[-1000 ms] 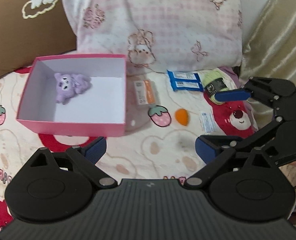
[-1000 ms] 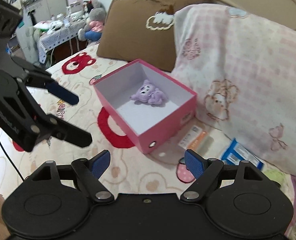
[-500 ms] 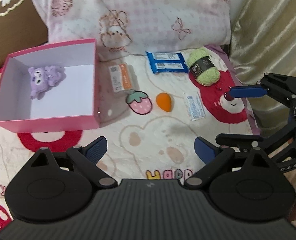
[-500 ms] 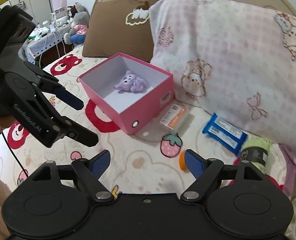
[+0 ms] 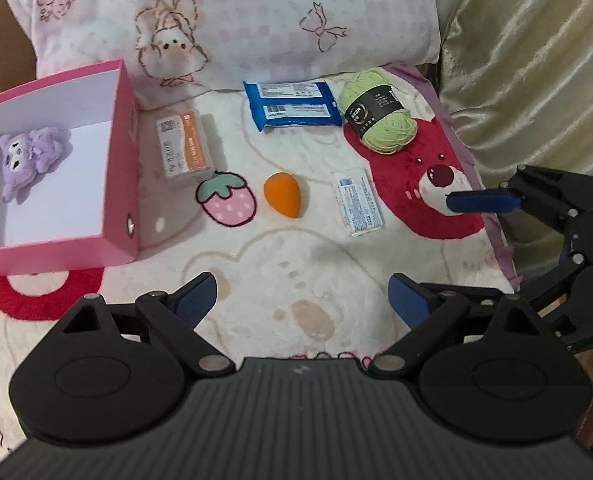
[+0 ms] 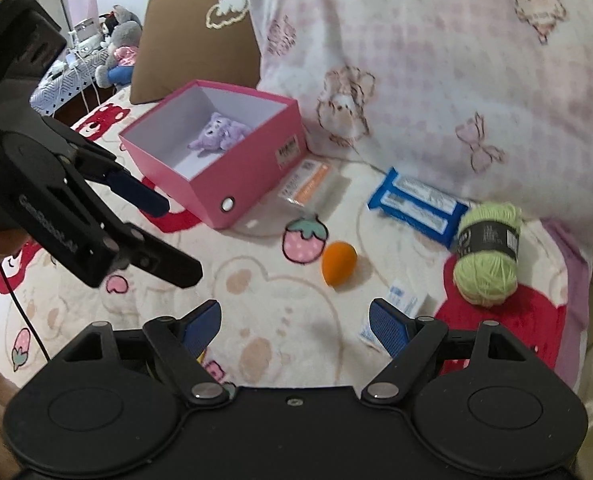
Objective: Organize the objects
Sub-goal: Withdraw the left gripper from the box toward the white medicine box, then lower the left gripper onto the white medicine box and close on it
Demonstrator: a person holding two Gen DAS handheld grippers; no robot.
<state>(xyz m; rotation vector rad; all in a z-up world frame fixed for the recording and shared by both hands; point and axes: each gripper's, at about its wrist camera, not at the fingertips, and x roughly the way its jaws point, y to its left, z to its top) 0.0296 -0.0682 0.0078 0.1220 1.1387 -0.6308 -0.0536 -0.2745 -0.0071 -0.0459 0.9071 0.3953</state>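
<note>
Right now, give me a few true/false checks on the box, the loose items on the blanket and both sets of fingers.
1. The purple plush toy lies inside the pink box. True.
2. The green yarn ball is in the box too. False: it lies on the blanket, right of the blue packet.
3. The left gripper has its fingers open with nothing between them. True.
4. The right gripper is shut on the orange sponge. False: its fingers are open and empty; the sponge lies on the blanket ahead of them.
5. The orange sponge sits between the strawberry print and the small white packet. True.
</note>
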